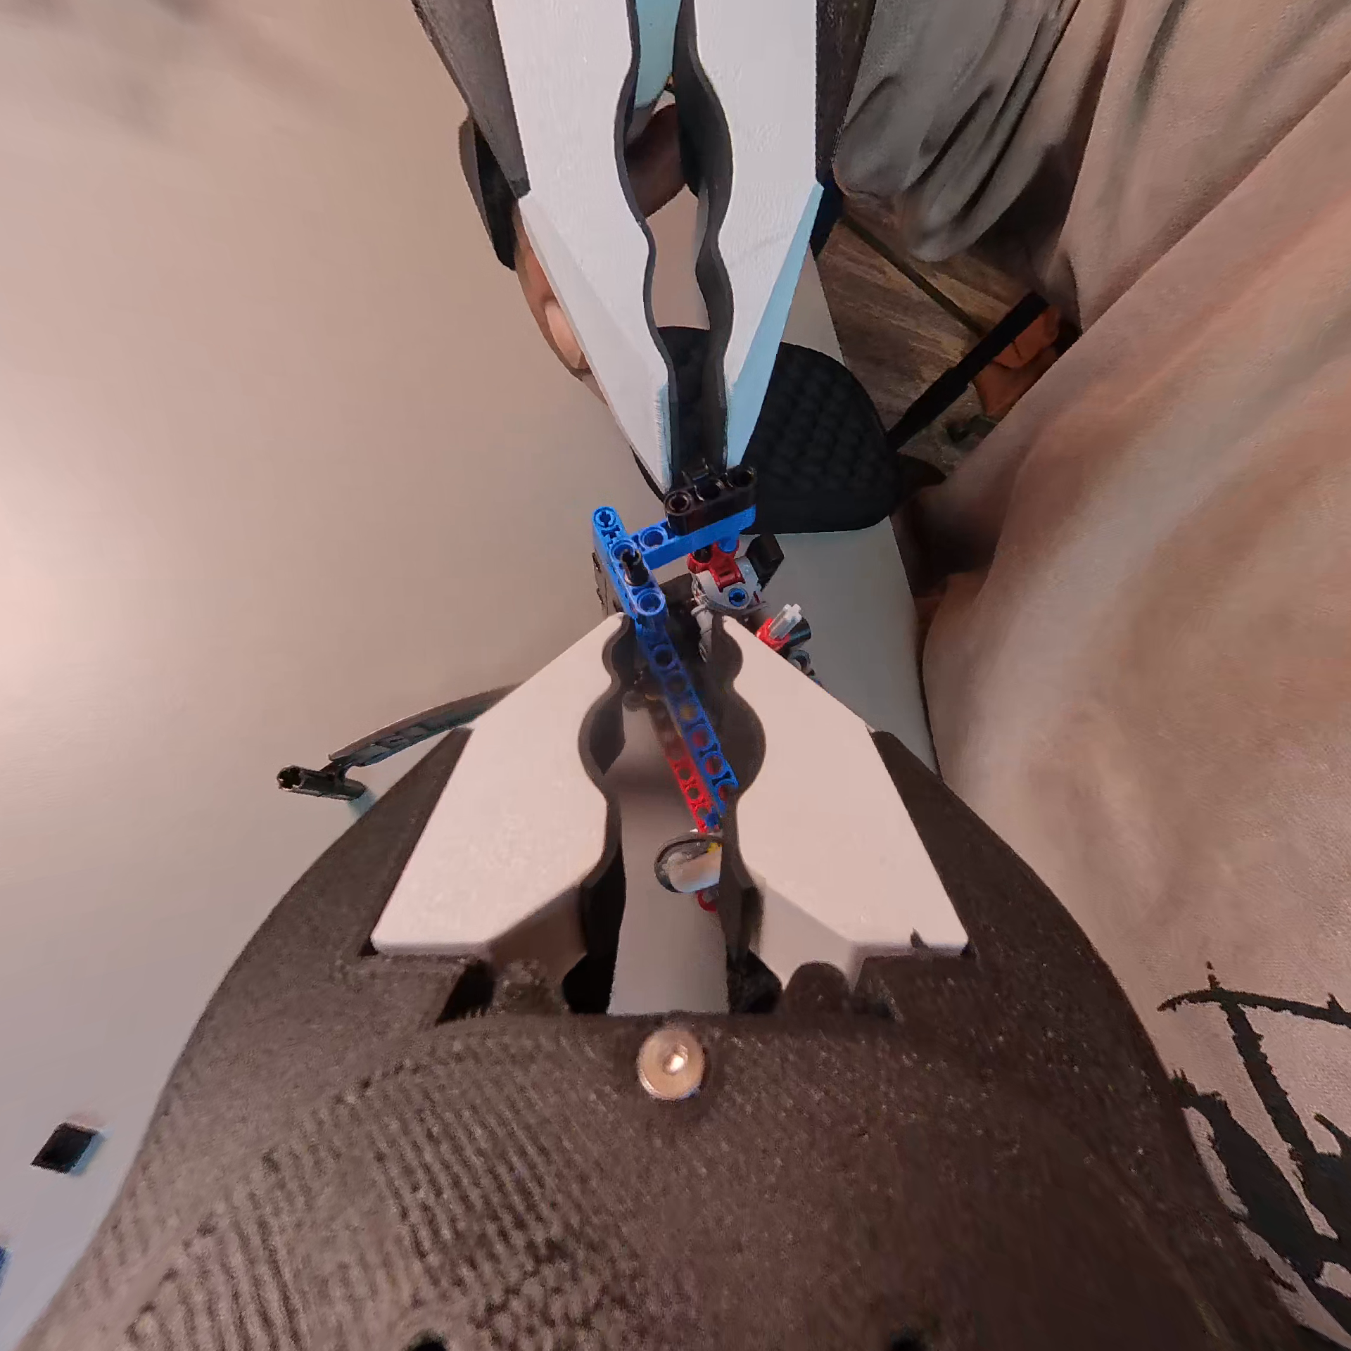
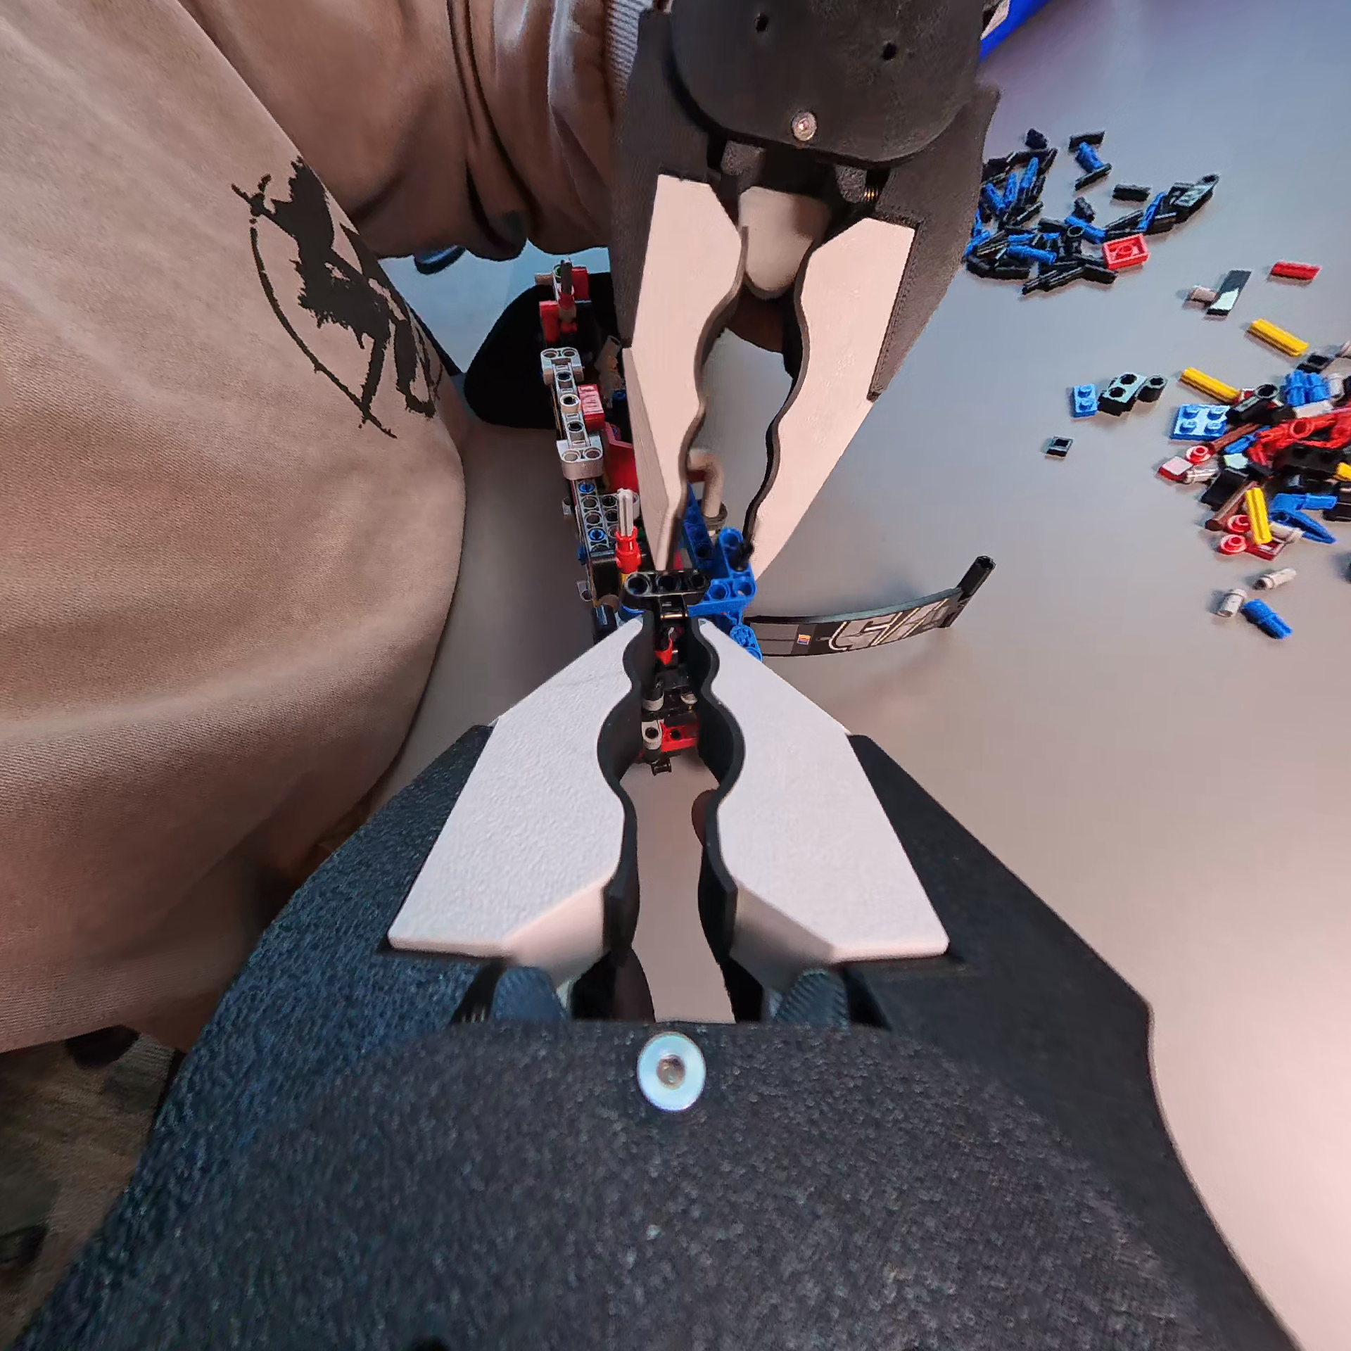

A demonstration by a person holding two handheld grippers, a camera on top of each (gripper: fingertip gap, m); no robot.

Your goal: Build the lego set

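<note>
While my left gripper (image 1: 676,629) clamps the lego model (image 1: 683,702) mid-frame, my right gripper (image 2: 667,621) pinches the black beam (image 2: 664,583). Beam lies crosswise, touching the blue frame (image 1: 643,541) just above my left tips.

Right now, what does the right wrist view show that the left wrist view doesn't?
Only the right wrist view shows the loose brick pile and the scattered blue and black pins on the table. Only the left wrist view shows the model's long blue beam inside the left tongs. Both show the right tongs gripping the black three-hole piece, and the curved black panel.
</note>
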